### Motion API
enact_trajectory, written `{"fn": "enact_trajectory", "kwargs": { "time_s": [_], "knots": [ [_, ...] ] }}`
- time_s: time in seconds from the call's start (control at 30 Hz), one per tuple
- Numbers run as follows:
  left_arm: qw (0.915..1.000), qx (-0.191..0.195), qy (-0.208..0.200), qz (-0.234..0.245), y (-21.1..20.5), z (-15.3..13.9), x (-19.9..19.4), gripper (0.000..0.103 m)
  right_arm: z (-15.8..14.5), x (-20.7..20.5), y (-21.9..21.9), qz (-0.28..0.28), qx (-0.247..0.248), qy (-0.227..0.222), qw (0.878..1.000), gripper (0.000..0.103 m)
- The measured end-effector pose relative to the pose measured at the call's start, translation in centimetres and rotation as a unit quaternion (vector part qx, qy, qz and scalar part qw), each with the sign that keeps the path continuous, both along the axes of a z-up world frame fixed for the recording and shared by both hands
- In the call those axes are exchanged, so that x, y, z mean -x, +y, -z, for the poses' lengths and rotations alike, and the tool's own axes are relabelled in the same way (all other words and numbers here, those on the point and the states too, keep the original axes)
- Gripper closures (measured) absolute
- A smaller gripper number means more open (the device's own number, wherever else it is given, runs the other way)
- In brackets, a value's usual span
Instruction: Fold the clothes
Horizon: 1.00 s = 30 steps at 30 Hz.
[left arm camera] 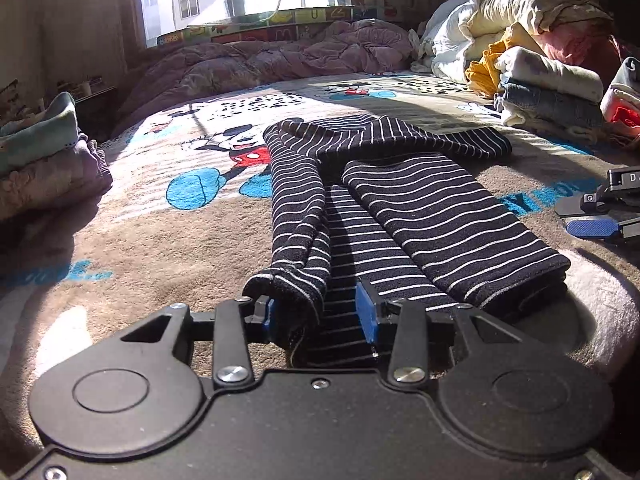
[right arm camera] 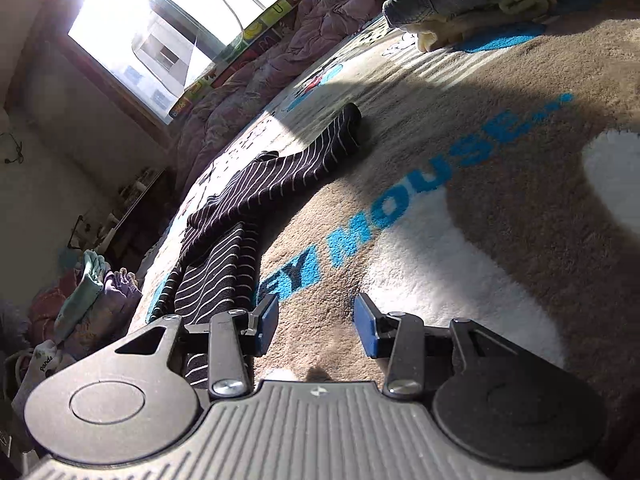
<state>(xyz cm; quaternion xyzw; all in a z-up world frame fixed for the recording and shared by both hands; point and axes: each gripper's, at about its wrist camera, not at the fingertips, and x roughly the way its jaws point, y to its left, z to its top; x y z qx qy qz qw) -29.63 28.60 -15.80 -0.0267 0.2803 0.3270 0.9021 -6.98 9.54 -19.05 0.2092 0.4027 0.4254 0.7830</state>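
Striped shirt (left arm camera: 400,200) lies flat on the cartoon blanket (left arm camera: 140,240), sleeves folded over its body. Left gripper (left arm camera: 316,312) spread wide, straddling the shirt's near hem, gripping nothing. Right gripper (right arm camera: 316,328) just right of the shirt, also wide, empty over blanket.

striped garment (left arm camera: 400,200): soft knit cloth, matt, dark with thin pale stripes
blanket (left arm camera: 160,240): thick plush fleece, fuzzy pile, matt, printed
left gripper (left arm camera: 316,314): black matt plastic body, shiny metal screws
fingers (left arm camera: 366,312): blue pads, smooth, look like plastic
right gripper (right arm camera: 316,322): black matt plastic, ribbed grey top plate
quilt (left arm camera: 280,56): mauve cloth, crinkled, matt
folded jeans (left arm camera: 548,104): blue denim, coarse weave
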Motion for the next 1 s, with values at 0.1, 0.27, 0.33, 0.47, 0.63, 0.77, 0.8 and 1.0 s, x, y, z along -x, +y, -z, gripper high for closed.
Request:
{"fn": "enact_trajectory", "kwargs": {
  "time_s": [0.1,0.27,0.33,0.47,0.63,0.77,0.8,1.0],
  "knots": [
    [0.9940,-0.097,0.043,0.027,-2.4,0.9,-0.6,0.097,-0.6,0.1,0.4,-0.009,0.001,-0.015,1.000,0.058],
    [0.9455,-0.260,0.170,0.098,-6.0,4.4,-2.0,0.098,-0.2,0.2,0.3,-0.009,0.004,-0.015,1.000,0.059],
    [0.9319,-0.285,0.189,0.120,-6.8,4.4,-1.8,0.098,-0.1,0.2,0.3,-0.009,0.005,-0.017,1.000,0.059],
    [0.9469,-0.222,0.169,0.160,-7.0,2.5,0.2,0.097,0.1,0.2,0.1,-0.006,-0.002,-0.010,1.000,0.060],
    [0.9911,-0.083,0.023,0.101,-3.4,-3.3,4.0,0.094,0.2,0.1,-0.2,-0.005,-0.007,-0.005,1.000,0.060],
    [0.9979,-0.024,-0.060,-0.004,0.5,-5.1,4.2,0.094,0.3,0.1,-0.1,-0.004,-0.007,-0.006,1.000,0.060],
    [0.9973,-0.016,-0.066,-0.028,1.4,-5.0,3.9,0.094,0.3,0.2,-0.1,-0.004,-0.006,-0.007,1.000,0.060],
    [0.9989,-0.038,0.016,0.022,-0.8,0.0,0.6,0.095,0.2,0.3,0.0,-0.003,-0.004,-0.010,1.000,0.060]
  ]
}}
